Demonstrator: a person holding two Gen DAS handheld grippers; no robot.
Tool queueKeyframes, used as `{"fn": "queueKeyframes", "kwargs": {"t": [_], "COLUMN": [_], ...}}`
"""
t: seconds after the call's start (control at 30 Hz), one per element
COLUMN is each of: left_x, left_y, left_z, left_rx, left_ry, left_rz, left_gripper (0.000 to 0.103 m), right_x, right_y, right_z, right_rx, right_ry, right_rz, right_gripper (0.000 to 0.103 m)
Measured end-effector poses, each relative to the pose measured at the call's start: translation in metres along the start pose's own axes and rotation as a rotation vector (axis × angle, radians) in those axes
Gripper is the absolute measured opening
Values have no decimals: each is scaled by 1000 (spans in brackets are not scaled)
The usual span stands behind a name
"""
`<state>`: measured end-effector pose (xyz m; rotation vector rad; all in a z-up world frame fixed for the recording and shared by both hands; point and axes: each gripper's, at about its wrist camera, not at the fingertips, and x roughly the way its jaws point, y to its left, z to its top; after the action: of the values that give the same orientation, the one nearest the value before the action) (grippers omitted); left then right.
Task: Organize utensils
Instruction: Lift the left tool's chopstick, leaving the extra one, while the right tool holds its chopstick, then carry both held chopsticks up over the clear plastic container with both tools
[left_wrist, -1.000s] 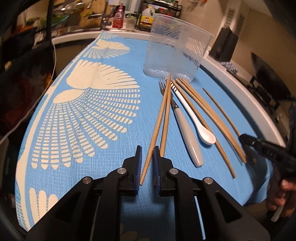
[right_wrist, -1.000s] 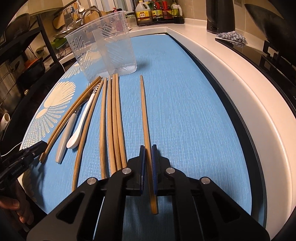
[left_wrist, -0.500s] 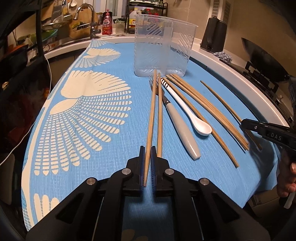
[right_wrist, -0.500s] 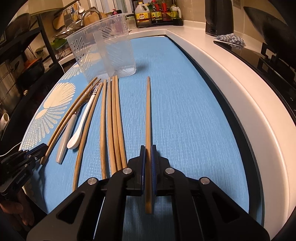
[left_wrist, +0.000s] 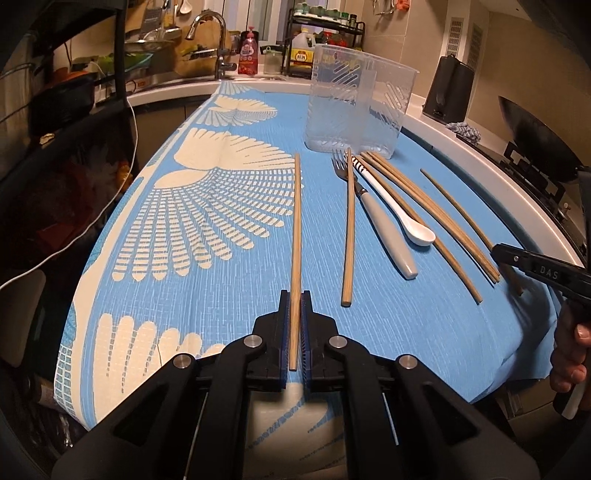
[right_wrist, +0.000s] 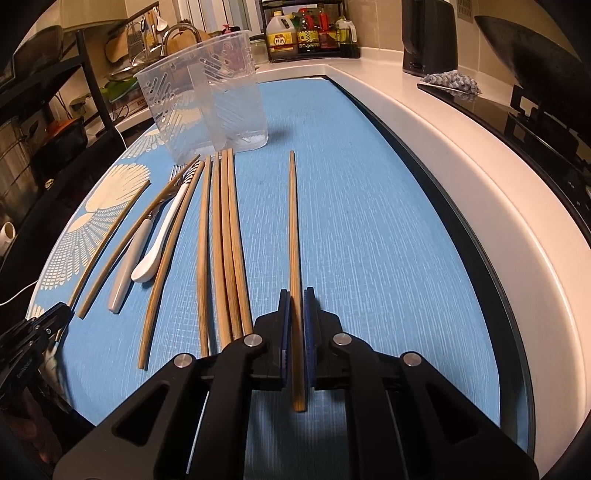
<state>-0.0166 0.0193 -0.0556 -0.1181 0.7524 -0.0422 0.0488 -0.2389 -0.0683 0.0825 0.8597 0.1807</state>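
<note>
My left gripper (left_wrist: 294, 295) is shut on a light wooden chopstick (left_wrist: 296, 229) and holds it pointing toward the clear plastic utensil holder (left_wrist: 358, 110). A second light chopstick (left_wrist: 348, 229), a grey-handled fork (left_wrist: 384, 229), a white spoon (left_wrist: 402, 218) and several darker chopsticks (left_wrist: 436, 214) lie on the blue cloth to its right. My right gripper (right_wrist: 295, 295) is shut on a darker chopstick (right_wrist: 293, 229), apart from the several chopsticks (right_wrist: 225, 240) to its left. The holder (right_wrist: 207, 96) stands at the far left of that view.
The blue and cream cloth (left_wrist: 192, 221) covers the counter. A white counter rim (right_wrist: 461, 177) and a dark stovetop (right_wrist: 517, 110) run along the right. A sink with tap (left_wrist: 218, 48) and bottles (right_wrist: 314, 37) stand at the back.
My left gripper has closed on one light chopstick and carried it left, away from its pair. My right gripper has stayed shut on its chopstick, which now points straighter ahead.
</note>
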Motion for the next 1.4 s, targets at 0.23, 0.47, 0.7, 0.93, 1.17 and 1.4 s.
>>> {"fn": "queueKeyframes", "kwargs": {"t": [0.23,0.47,0.7,0.93,1.17,1.4], "left_x": [5,9,8,8,8,8], "left_y": [-1,-4,-1,0,3,-4], "left_z": [0,1,-8,-7,-8,-11], "left_rx": [-26,-41,41,47,20,43], "left_ry": [-54,-79,-159,-159,-153,-166], "left_rz": [14,30,1,-21,-41,1], "left_gripper": [6,6,6,6,6,6], "right_x": [-7,-10,-13,-14,-14,-14], "right_y": [-1,1,1,-1,0,3], "right_z": [-19,-33,-37,-43,-45,-46], "right_rx": [23,14,-40,-41,-54,-76], "right_ry": [-100,-190,-223,-242,-259,-259], "right_rz": [-16,-27,-23,-2,-4,-16], "right_gripper": [9,8,6,6,6,6]}}
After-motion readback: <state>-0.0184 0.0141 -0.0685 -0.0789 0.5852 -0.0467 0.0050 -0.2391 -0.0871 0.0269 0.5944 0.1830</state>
